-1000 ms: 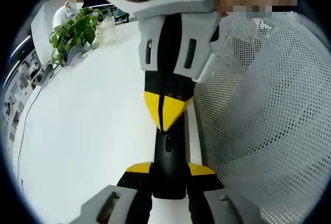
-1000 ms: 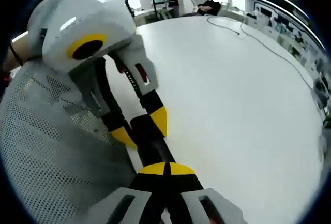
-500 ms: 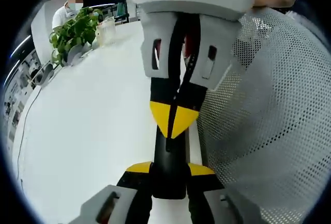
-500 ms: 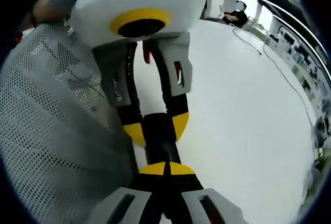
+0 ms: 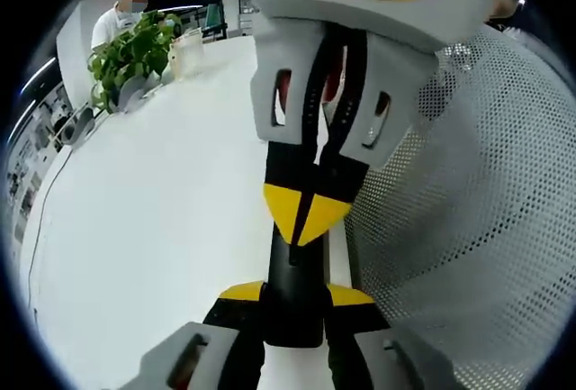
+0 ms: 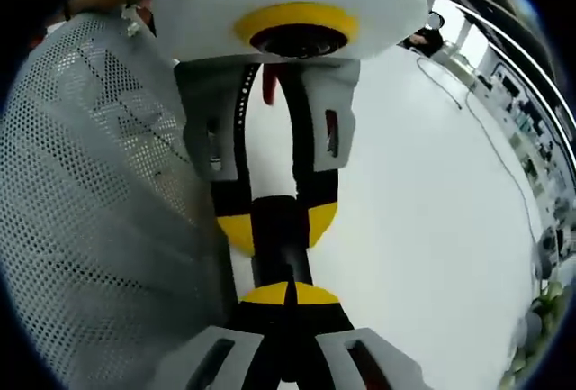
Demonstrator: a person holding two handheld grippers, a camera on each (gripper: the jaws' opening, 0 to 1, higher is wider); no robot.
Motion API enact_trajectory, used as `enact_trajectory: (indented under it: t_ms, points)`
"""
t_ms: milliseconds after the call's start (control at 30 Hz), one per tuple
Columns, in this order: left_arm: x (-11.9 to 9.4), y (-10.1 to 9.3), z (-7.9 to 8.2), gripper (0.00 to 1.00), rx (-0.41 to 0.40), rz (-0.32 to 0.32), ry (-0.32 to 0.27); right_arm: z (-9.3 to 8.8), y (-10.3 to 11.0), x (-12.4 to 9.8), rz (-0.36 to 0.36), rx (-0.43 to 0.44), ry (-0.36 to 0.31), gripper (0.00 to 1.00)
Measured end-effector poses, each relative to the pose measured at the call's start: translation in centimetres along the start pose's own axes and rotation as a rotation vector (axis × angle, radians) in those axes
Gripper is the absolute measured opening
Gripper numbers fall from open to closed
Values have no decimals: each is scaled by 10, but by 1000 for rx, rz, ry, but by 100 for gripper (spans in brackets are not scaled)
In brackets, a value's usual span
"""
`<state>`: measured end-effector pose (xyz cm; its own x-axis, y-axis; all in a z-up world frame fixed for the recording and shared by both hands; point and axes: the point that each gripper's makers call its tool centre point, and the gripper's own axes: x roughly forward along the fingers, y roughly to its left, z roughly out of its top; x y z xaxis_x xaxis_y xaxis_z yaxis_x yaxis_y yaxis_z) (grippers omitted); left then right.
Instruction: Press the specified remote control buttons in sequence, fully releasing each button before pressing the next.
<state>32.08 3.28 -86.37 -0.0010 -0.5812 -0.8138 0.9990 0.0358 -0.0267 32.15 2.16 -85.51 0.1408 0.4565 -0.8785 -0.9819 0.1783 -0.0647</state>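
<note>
A slim black remote lies lengthwise over the white table. In the left gripper view my left gripper is shut on its near end, a yellow tip on each side. My right gripper comes in from the top with its yellow tips together, their point resting on the remote's upper face. The right gripper view shows the same from the other end. There my right gripper is shut with its tip on the remote, and the left gripper clamps the remote from both sides. The buttons are hidden.
A pale perforated mesh surface stands close along one side of the remote, also in the right gripper view. A green potted plant sits at the table's far edge beside a seated person. A thin cable runs across the table.
The two grippers have drawn closer, each looming larger in the other's view. The right gripper's shut tip slid along the remote toward the left gripper's hold. The left gripper kept its hold.
</note>
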Motion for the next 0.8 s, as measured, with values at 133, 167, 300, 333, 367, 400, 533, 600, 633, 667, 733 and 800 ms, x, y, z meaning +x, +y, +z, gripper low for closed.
enact_trajectory:
  t_ms: [133, 167, 300, 333, 367, 400, 533, 600, 633, 667, 733, 800]
  points:
    - [0, 0, 0, 24, 3, 1, -2, 0, 0, -1, 2, 1, -25, 0]
    - [0, 0, 0, 24, 3, 1, -2, 0, 1, -1, 4, 1, -23, 0]
    - [0, 0, 0, 24, 3, 0, -2, 1, 1, -1, 5, -11, -25, 0]
    - [0, 0, 0, 24, 3, 0, -3, 1, 1, -1, 7, -11, -27, 0]
    - [0, 0, 0, 24, 3, -1, -4, 1, 1, -1, 8, -11, -29, 0]
    - [0, 0, 0, 24, 2, -1, -5, 1, 1, -1, 10, -12, -34, 0]
    - [-1, -1, 0, 24, 1, -3, -7, 2, 1, -1, 14, -25, -44, 0]
    - [-1, -1, 0, 24, 0, -3, -7, 3, 2, -1, 12, -33, -45, 0]
    - [-1, -1, 0, 24, 0, -2, -7, 3, 2, 0, 12, -46, -43, 0]
    - [-1, -1, 0, 24, 0, -3, -8, 3, 2, 0, 11, -56, -43, 0]
    - [-1, -1, 0, 24, -2, -3, -9, 3, 3, 0, 10, -72, -43, 0]
    - [-1, -1, 0, 24, -2, -2, -10, 3, 3, 0, 9, -84, -45, 0]
